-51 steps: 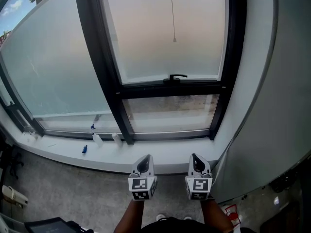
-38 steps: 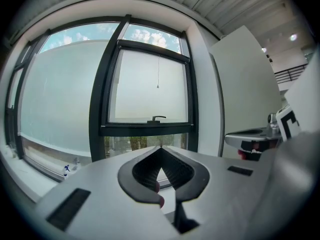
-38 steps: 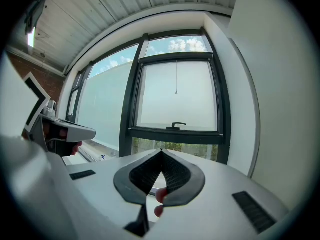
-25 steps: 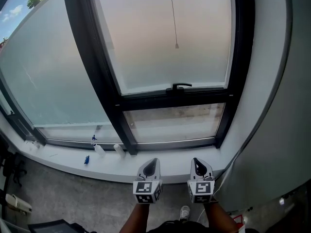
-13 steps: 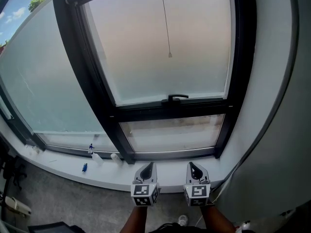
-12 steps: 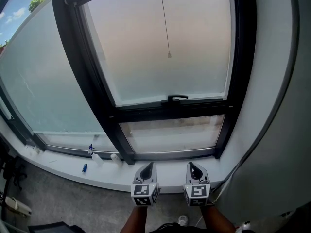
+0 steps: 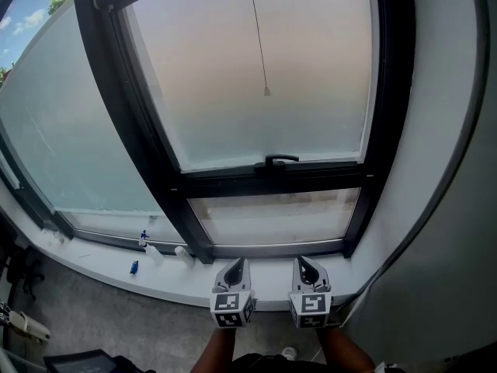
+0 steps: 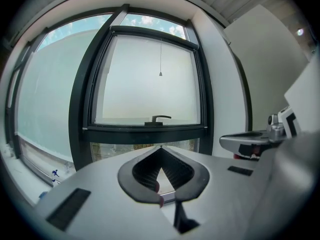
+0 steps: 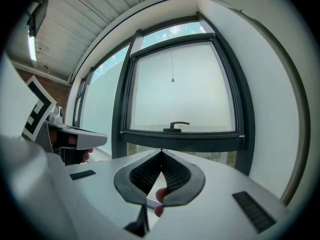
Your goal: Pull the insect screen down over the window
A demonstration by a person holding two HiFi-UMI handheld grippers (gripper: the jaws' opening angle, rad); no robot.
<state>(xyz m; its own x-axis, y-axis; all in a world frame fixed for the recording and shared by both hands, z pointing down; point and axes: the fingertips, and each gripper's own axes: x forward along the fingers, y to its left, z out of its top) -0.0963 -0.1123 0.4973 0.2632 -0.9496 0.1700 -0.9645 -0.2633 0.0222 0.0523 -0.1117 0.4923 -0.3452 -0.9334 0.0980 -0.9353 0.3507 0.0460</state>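
Two grey hand-held grippers, the left gripper (image 7: 239, 261) and the right gripper (image 7: 300, 259), are staying pressed together on nothing, side by side low above the white window sill (image 7: 155, 274). The person has been stepping closer, so the black-framed window (image 7: 388, 130) is looming larger. The insect screen's thin pull cord with small bead (image 7: 266, 92) is hanging well above, untouched, so the pull seems yet to begin.

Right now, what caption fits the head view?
Both shut, the left gripper and right gripper sit below the black-framed window with its thin dangling cord.
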